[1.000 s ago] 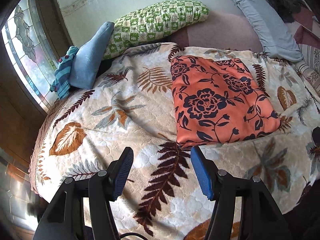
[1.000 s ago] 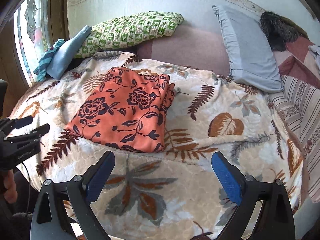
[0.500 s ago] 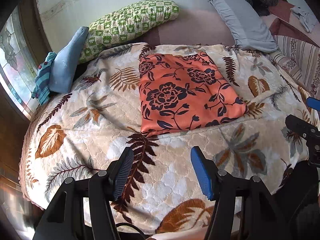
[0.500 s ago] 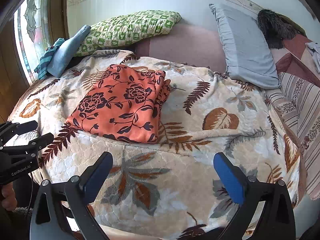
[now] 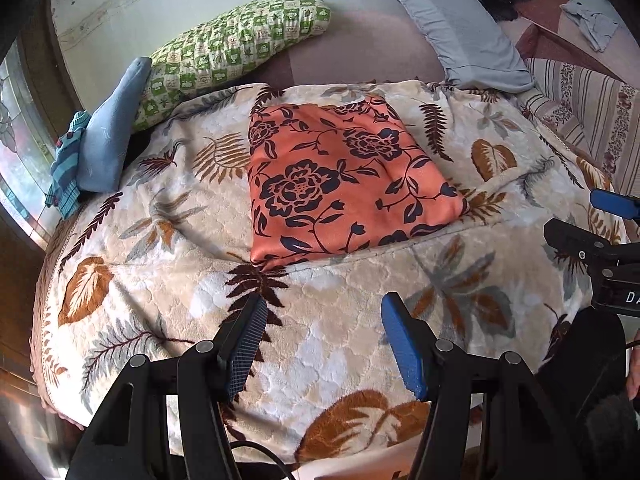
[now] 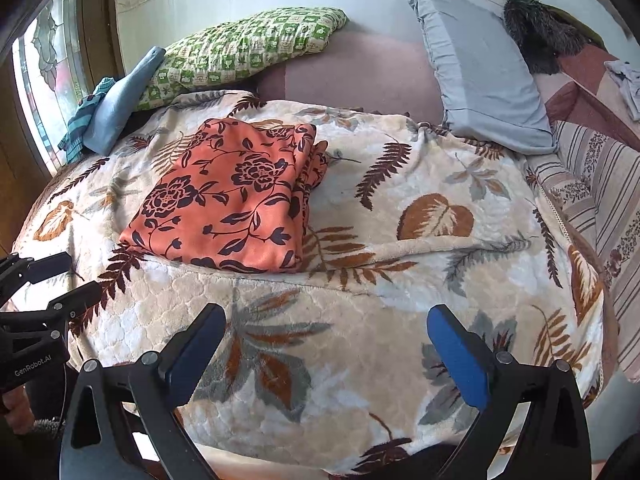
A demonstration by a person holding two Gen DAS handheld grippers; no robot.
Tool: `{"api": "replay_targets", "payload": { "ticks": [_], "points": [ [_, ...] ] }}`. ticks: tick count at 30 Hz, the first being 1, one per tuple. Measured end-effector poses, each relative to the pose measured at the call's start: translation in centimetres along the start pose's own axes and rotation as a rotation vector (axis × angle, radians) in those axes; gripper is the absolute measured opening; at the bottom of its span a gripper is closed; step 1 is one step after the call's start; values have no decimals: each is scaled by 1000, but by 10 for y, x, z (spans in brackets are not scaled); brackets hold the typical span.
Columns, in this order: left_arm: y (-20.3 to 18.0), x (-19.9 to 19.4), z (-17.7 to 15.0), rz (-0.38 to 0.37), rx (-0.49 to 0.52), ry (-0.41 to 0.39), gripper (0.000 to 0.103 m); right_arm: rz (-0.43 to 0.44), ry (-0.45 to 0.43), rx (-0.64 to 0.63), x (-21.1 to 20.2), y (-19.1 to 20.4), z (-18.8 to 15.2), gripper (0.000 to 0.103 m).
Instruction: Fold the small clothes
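Far left: stained-glass window (image 6: 48, 76) in a dark wood frame. At the bed's far-left corner a striped teal cloth (image 5: 64, 168) lies against a folded blue cloth (image 5: 108, 136), which leans on a green-checked pillow (image 6: 248, 48) propped at the white wall. Bed covered by a cream leaf-print blanket (image 6: 360, 320), plush, quilted texture, rumpled along a ridge near the middle. Folded orange floral garment (image 6: 232, 200) lies flat on the blanket, left of centre toward the far edge; layered edges show stacked along its right side. Mauve headboard panel (image 6: 360, 76) behind it. Grey-blue pillow (image 6: 484, 76) leans at the far-right corner; dark furry item (image 6: 540, 36) beyond it, and a striped fabric (image 6: 600, 184) runs down the bed's right edge. Left claw (image 5: 324, 340): blue pads parted moderately, nothing between them, held above the near edge of the blanket, apart from the garment. Right claw (image 6: 332, 356): spread wide, holding nothing, also over the near edge, touching no cloth. Each claw shows at the margin of the other's view.
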State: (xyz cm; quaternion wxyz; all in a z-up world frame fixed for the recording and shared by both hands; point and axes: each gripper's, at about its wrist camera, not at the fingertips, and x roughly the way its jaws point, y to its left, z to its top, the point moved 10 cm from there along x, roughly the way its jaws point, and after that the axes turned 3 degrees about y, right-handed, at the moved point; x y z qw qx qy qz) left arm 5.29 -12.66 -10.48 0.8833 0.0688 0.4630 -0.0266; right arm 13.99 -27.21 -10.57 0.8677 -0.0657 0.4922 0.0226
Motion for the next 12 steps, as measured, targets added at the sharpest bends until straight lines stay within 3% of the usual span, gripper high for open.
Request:
{"api": "replay_targets", "payload": {
  "ticks": [12],
  "points": [
    [-11, -22, 9, -4, 20, -73, 60, -13, 15, -24, 6, 1, -4, 101]
  ]
}}
